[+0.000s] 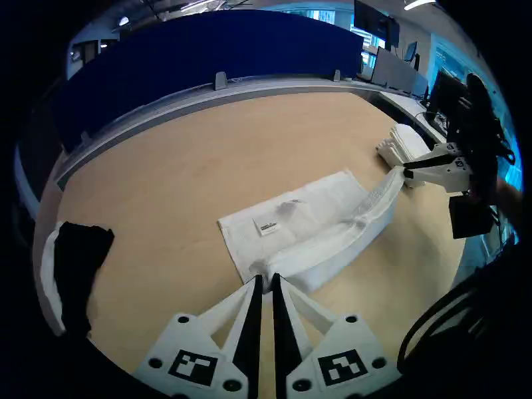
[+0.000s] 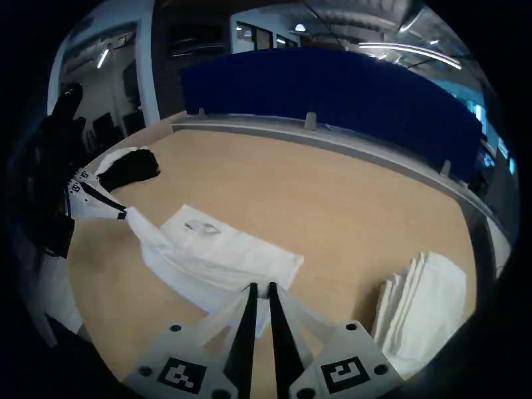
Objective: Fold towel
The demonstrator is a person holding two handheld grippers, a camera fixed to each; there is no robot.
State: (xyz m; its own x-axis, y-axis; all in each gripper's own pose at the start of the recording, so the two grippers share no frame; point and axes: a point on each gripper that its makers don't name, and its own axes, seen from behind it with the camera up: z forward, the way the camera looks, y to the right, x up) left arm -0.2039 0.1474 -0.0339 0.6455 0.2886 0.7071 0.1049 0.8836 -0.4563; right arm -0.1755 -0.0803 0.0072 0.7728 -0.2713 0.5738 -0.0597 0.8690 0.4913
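We hold the towel at both ends of its near edge, raised off the counter mid-frame, its far half lying flat. Our left tongs are pinched nearly closed on one corner; our right tongs likewise, though how much cloth sits between the fingers is hard to tell. If either pinch is shallow, the corner may slip as we carry it over, leaving a crooked fold.

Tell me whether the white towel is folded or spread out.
Partly folded: one long edge of the towel is lifted, pinched at its ends by the left gripper and right gripper.
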